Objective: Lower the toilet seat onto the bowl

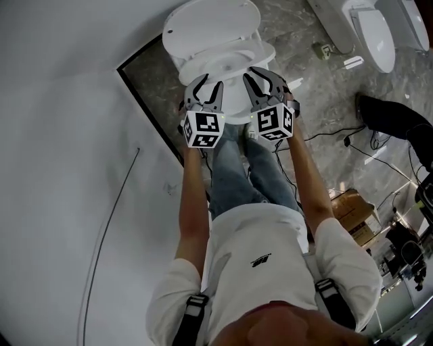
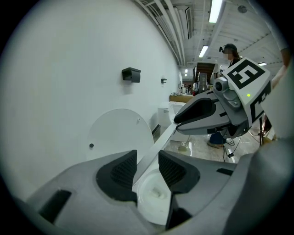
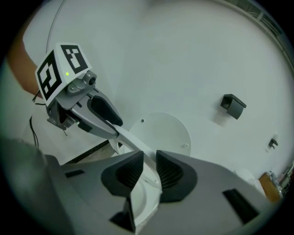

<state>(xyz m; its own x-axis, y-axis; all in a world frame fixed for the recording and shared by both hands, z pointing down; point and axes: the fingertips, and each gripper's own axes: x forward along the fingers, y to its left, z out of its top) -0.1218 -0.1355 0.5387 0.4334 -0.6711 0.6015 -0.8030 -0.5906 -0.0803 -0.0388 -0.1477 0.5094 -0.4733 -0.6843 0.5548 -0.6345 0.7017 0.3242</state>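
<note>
A small black logo point(image 1: 261, 259) on the person's white shirt was too small to read, and the marker cubes point(image 1: 203, 128) carried only black-and-white squares. Both forearms reached straight ahead and down, side by side. The left tool point(image 1: 206, 88) and the right tool point(image 1: 262, 80) each had their jaws closed on the front rim of the toilet seat point(image 1: 233, 57), which sat tilted partway above the bowl point(image 1: 233, 105). Behind it the lid point(image 1: 210, 20) stood upright against the white wall point(image 1: 61, 135), which carried a black fixture point(image 2: 131, 74). Cables crossed the grey marbled floor point(image 1: 318, 81). A second toilet point(image 1: 372, 30) stood farther off.
</note>
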